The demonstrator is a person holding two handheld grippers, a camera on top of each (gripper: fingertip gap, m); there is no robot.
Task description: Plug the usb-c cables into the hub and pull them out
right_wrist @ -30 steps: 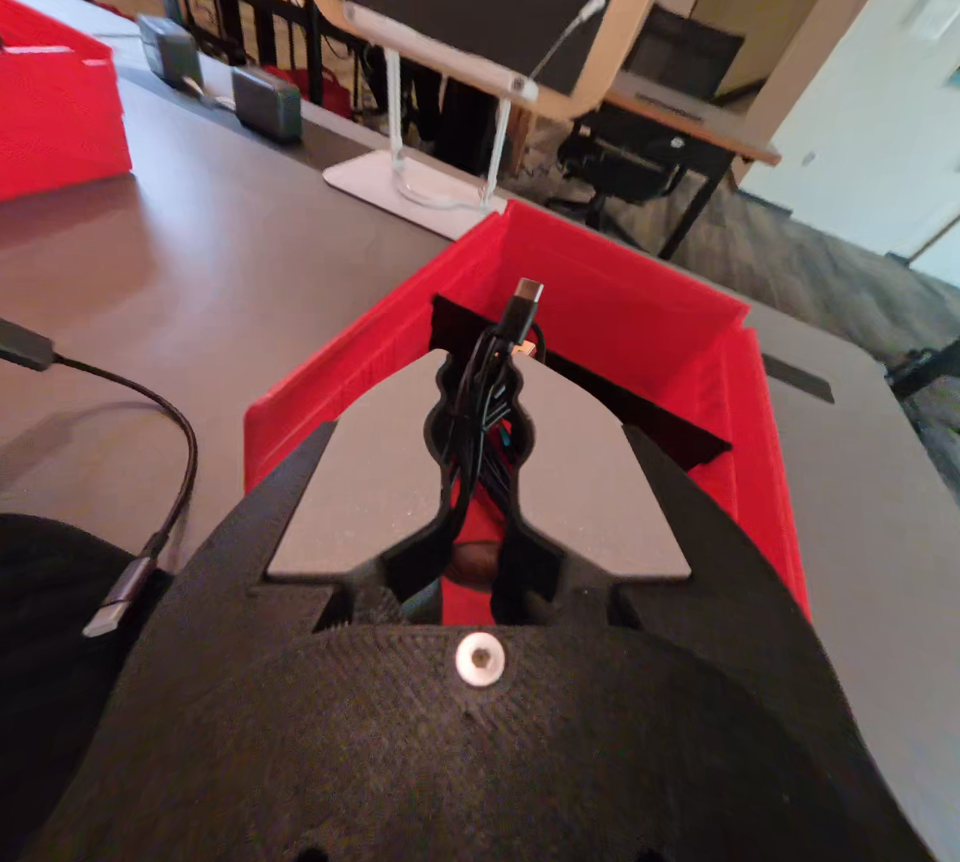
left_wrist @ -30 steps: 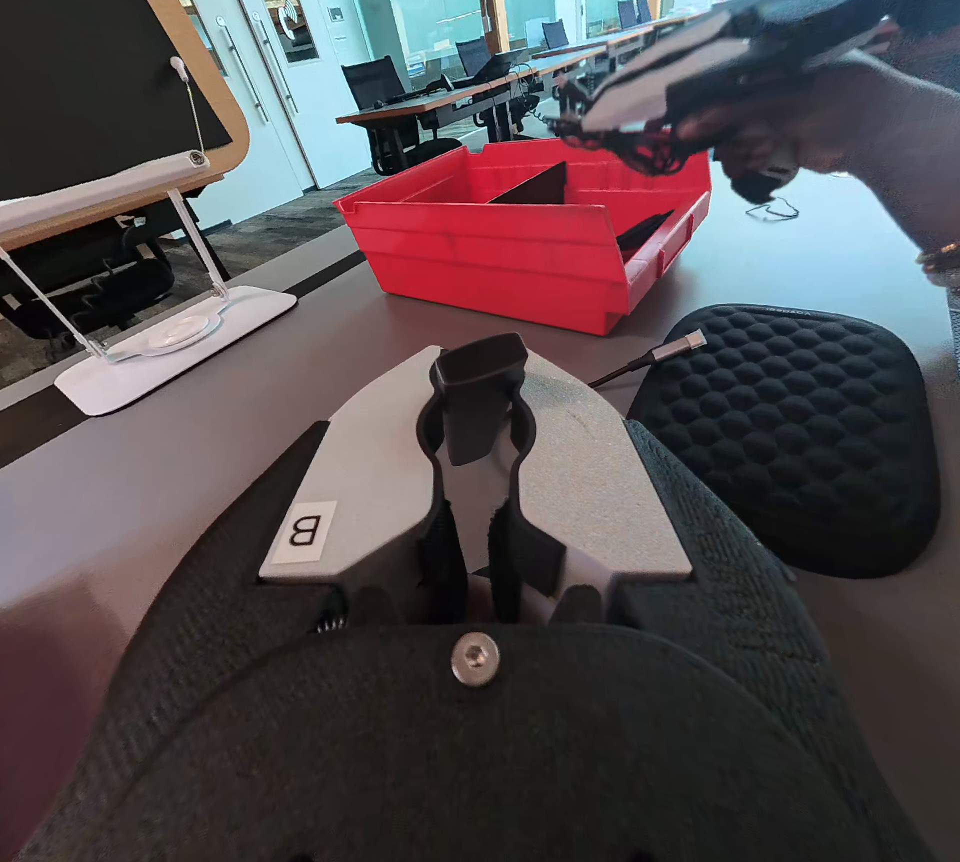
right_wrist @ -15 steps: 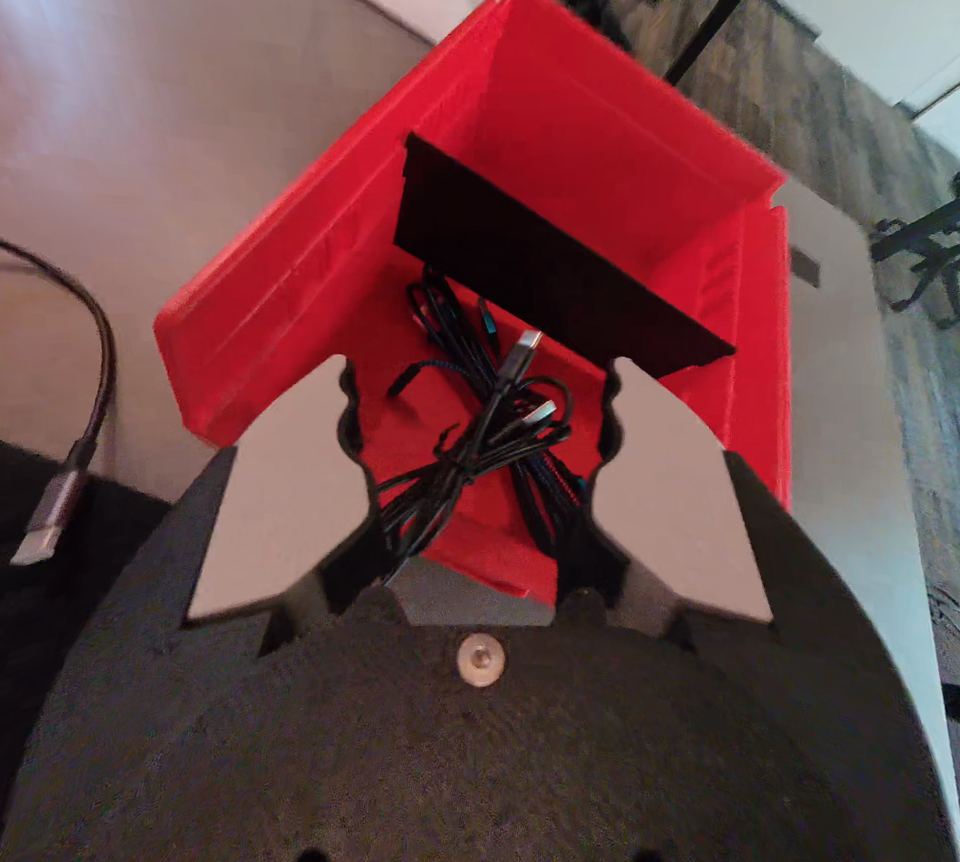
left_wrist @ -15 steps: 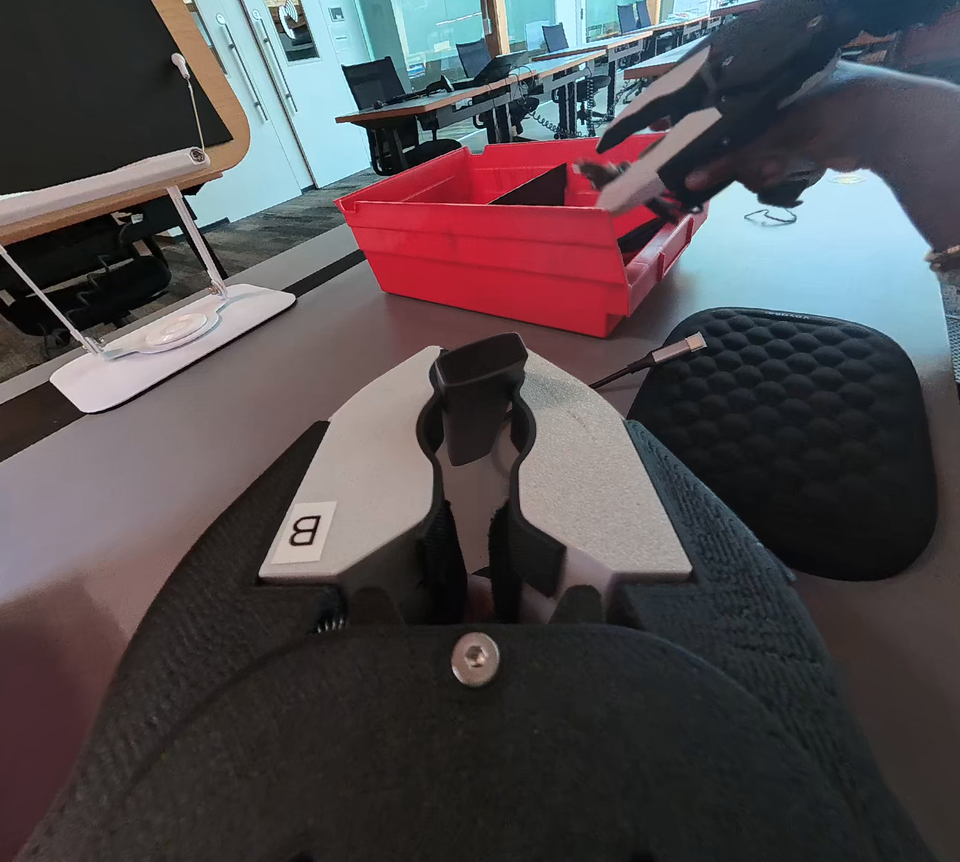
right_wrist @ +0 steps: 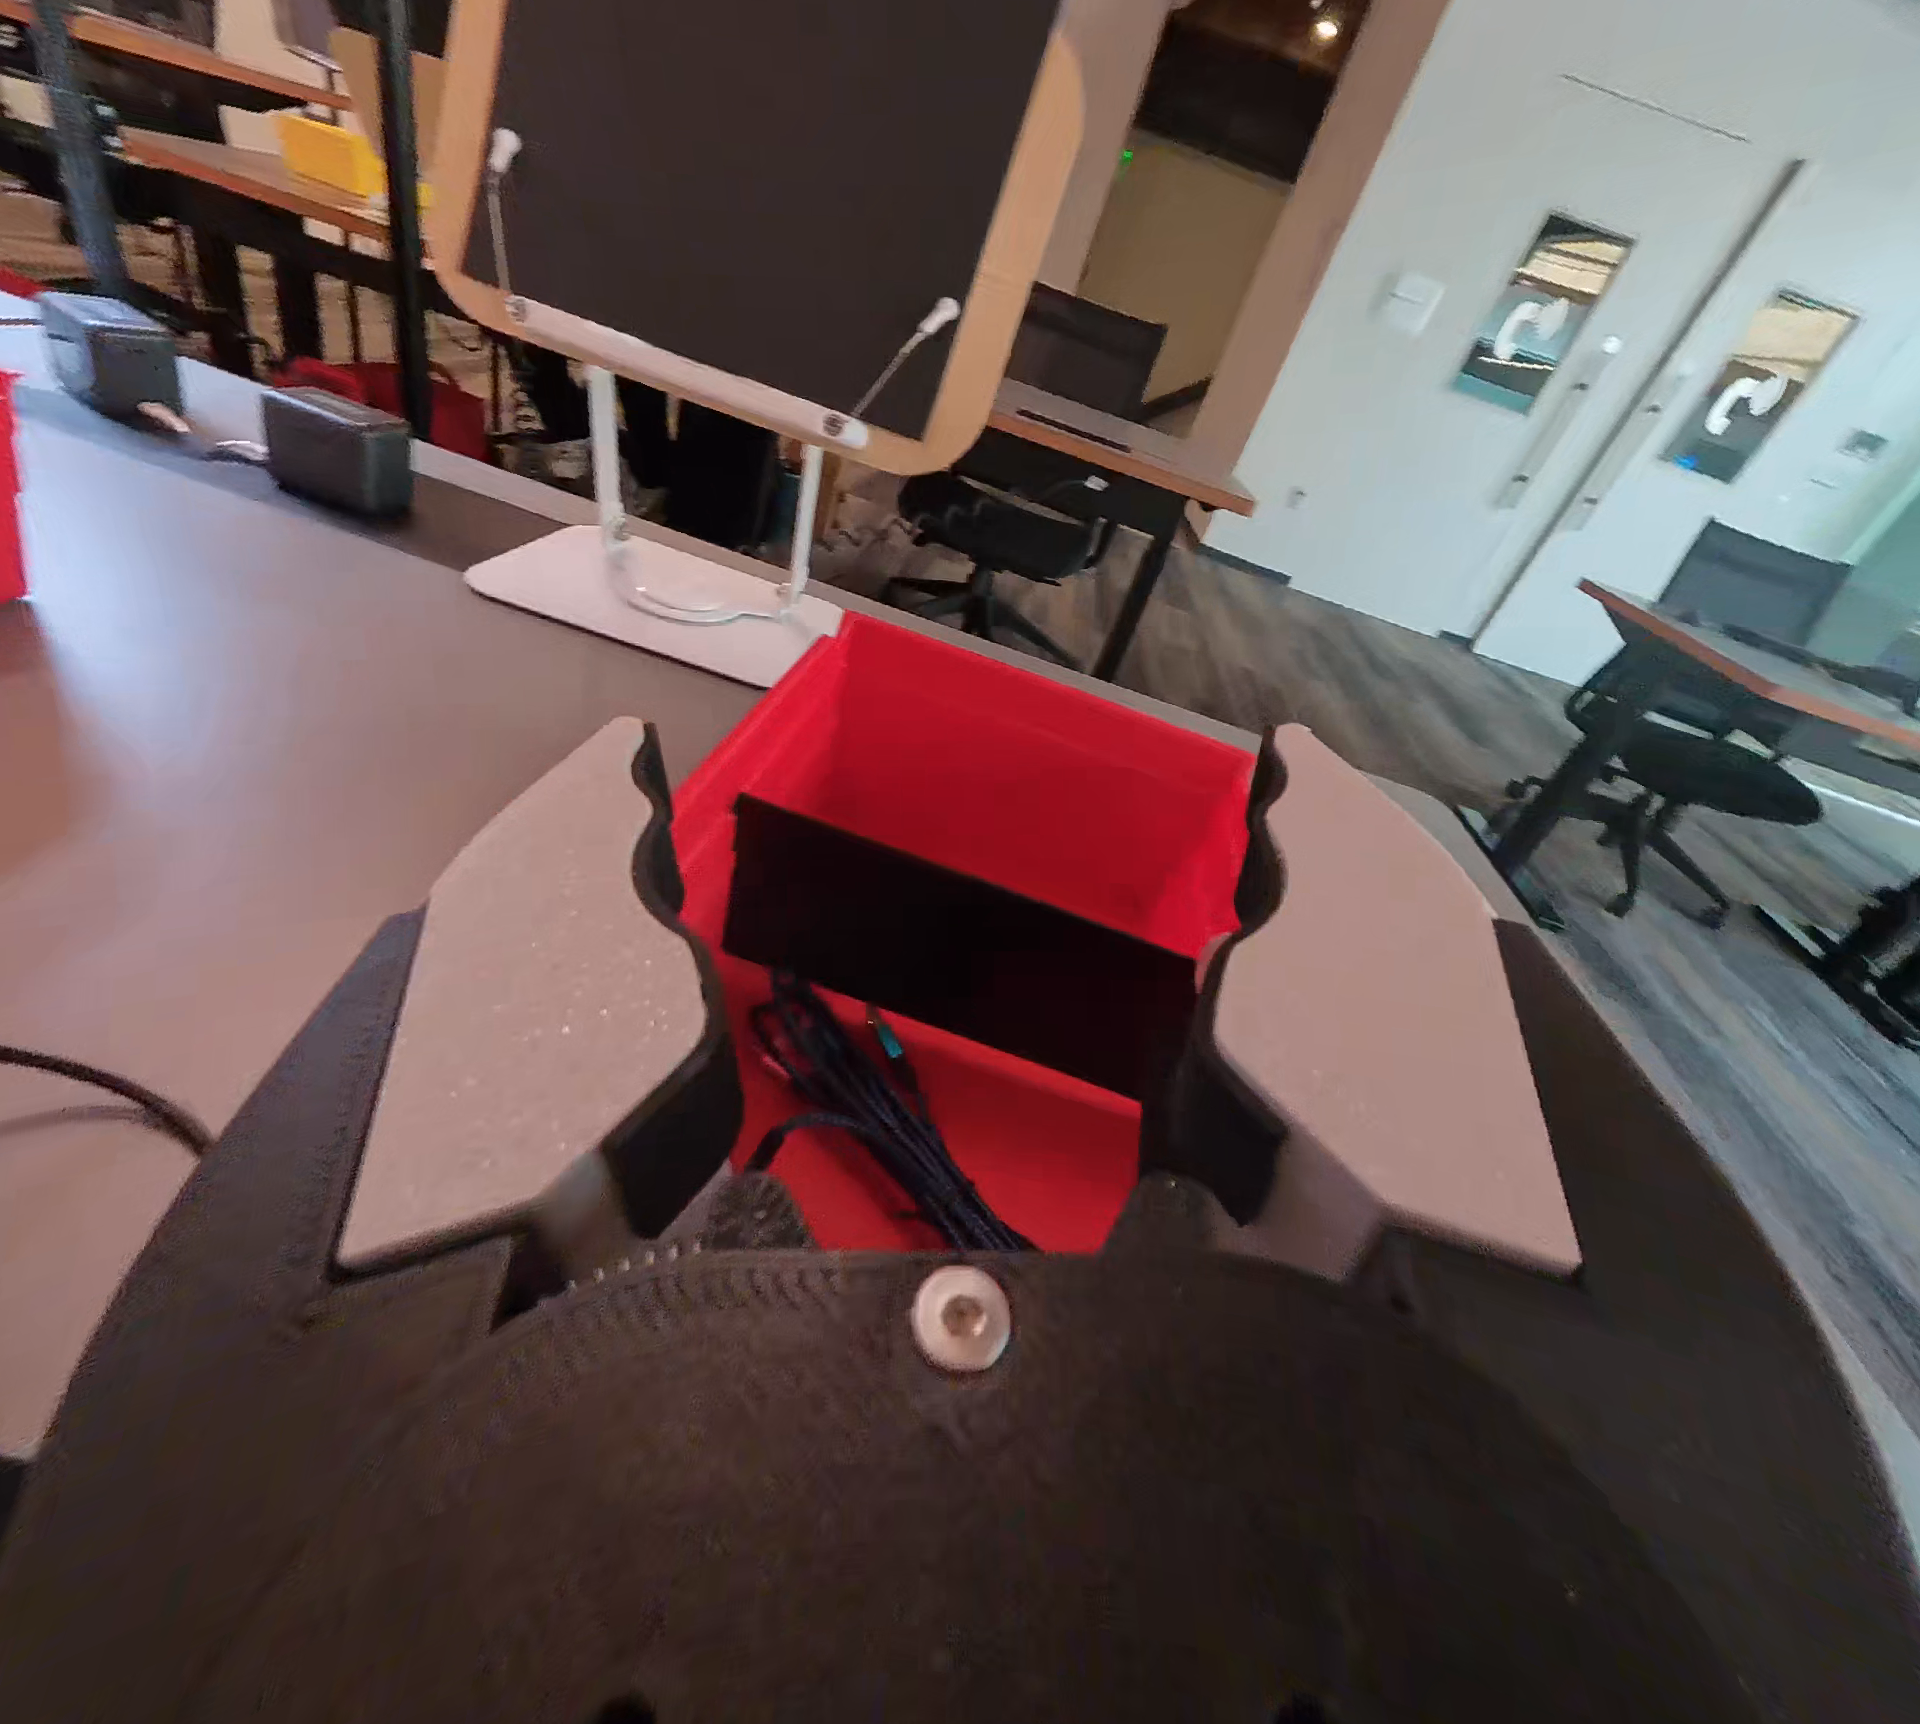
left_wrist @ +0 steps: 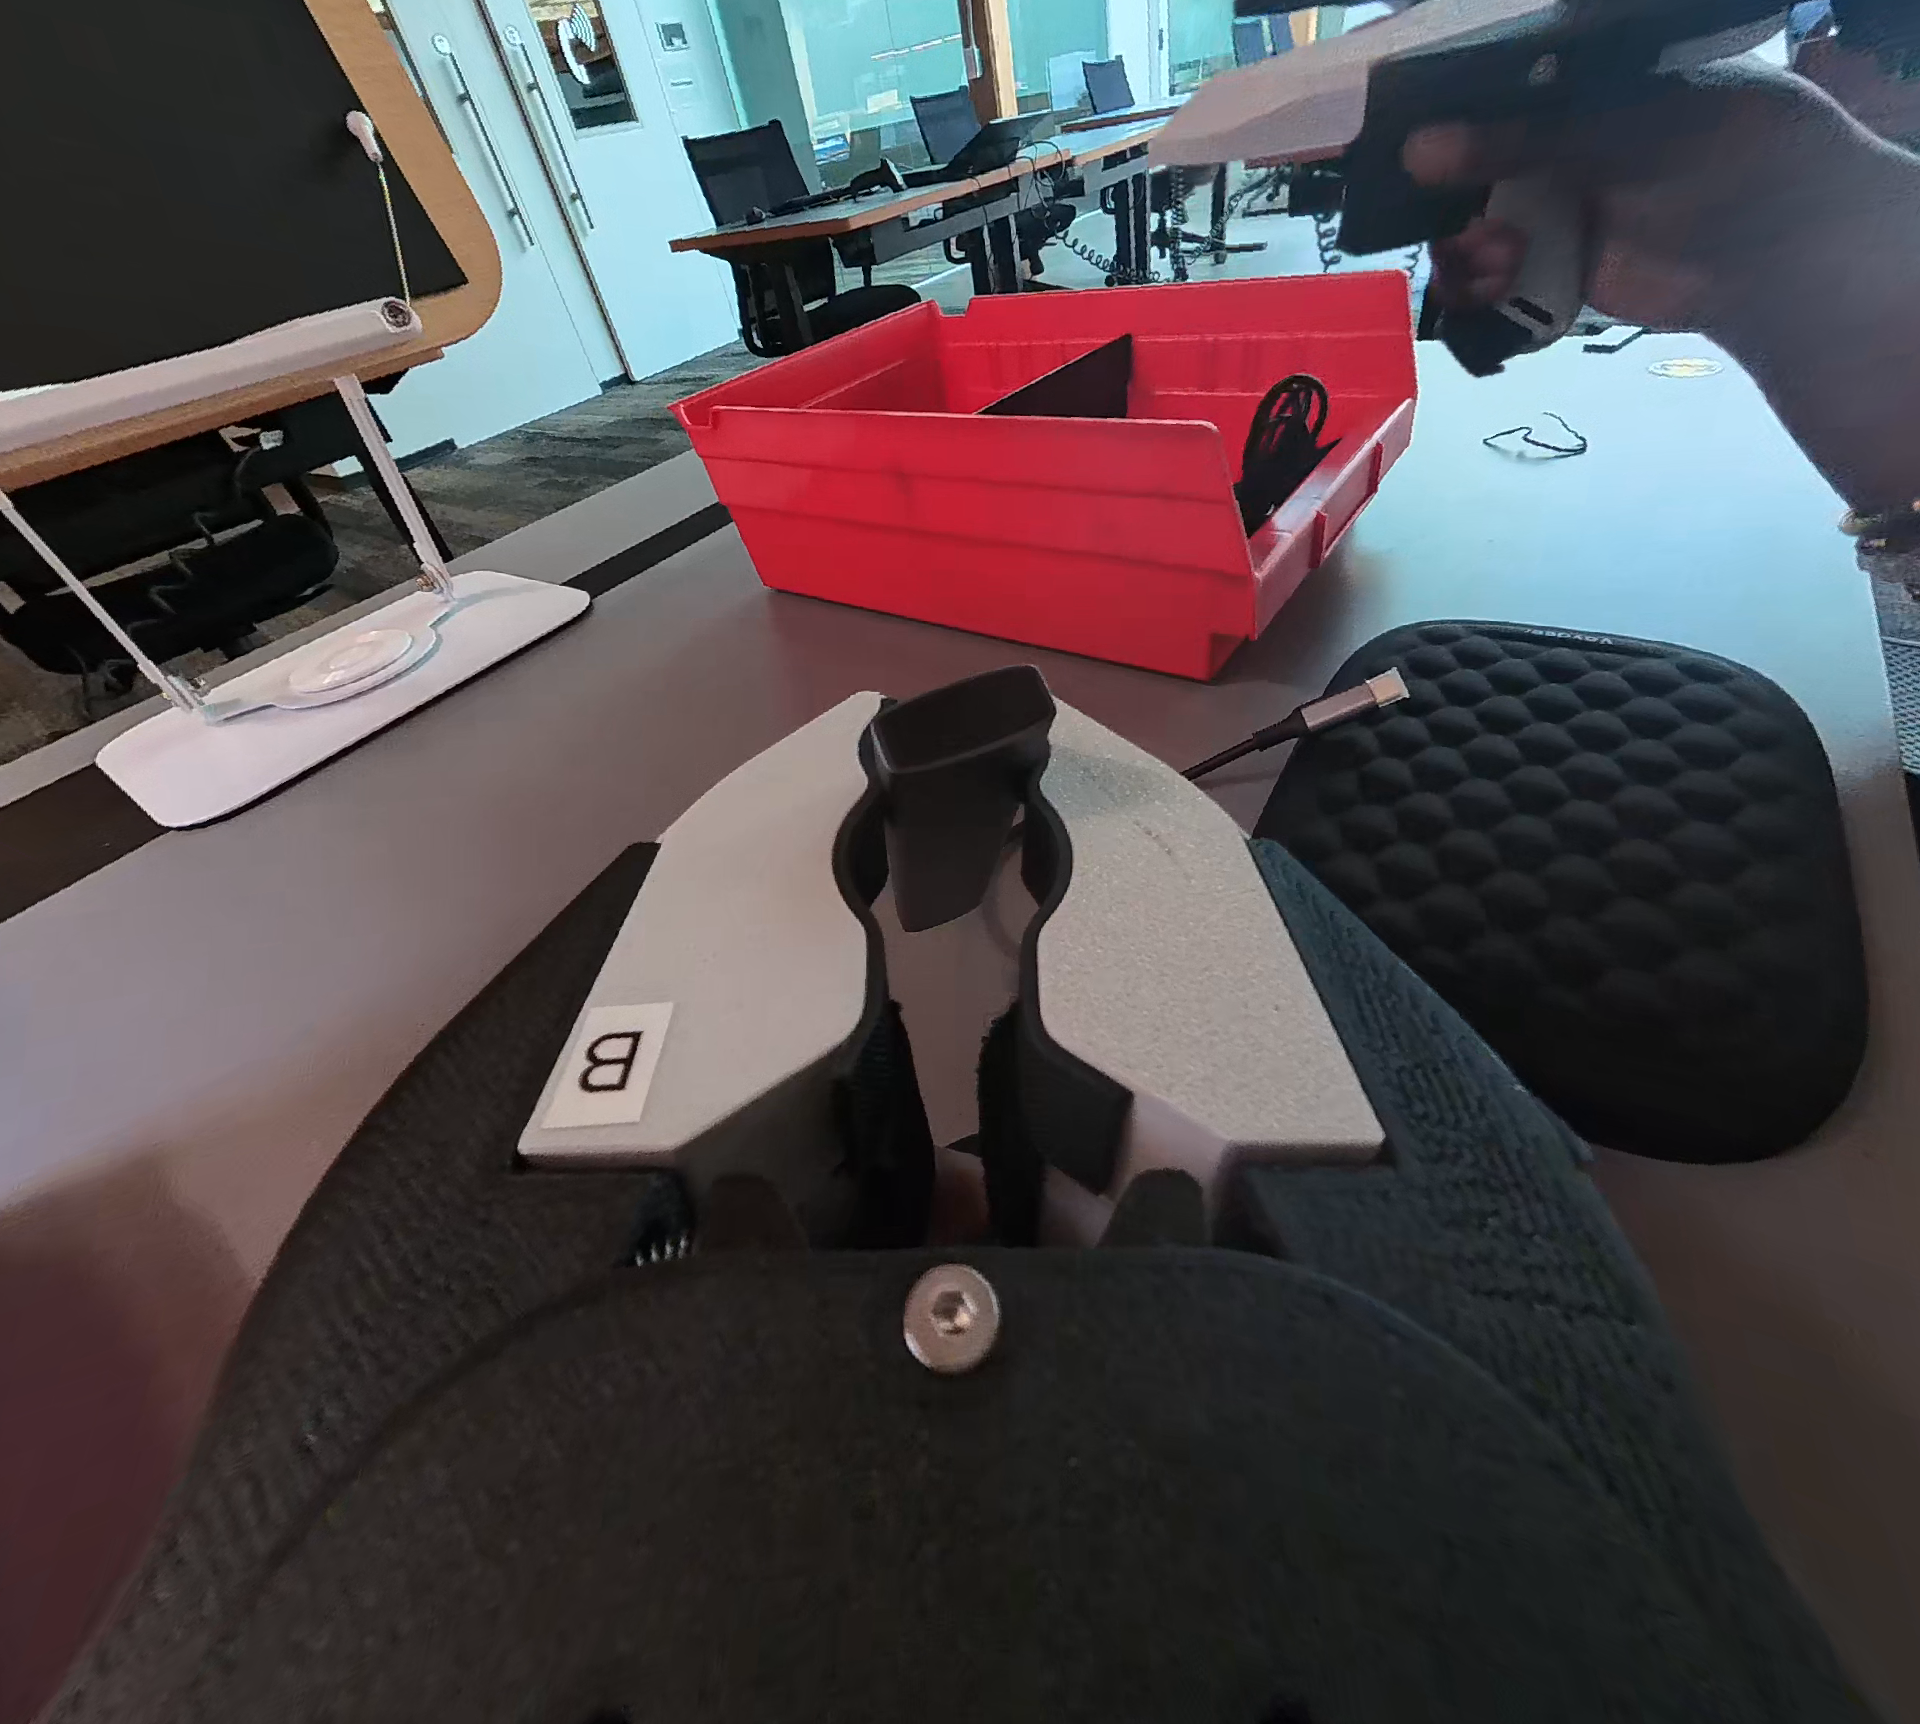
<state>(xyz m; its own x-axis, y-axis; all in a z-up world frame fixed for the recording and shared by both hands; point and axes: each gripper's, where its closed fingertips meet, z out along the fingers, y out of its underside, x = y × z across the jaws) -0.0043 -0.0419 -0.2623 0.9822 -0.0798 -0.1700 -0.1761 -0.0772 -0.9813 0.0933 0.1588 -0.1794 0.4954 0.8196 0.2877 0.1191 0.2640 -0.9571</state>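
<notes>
Left gripper is clamped on the hub, whose long axis is pointed forward toward the red bin. Right gripper is held apart above cables lying in that bin.

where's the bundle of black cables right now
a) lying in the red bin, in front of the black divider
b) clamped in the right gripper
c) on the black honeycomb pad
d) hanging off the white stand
a: the right wrist view shows the bundle of black cables on the floor of the red bin, on the near side of the black divider, while the right gripper is open and empty above it.
</notes>
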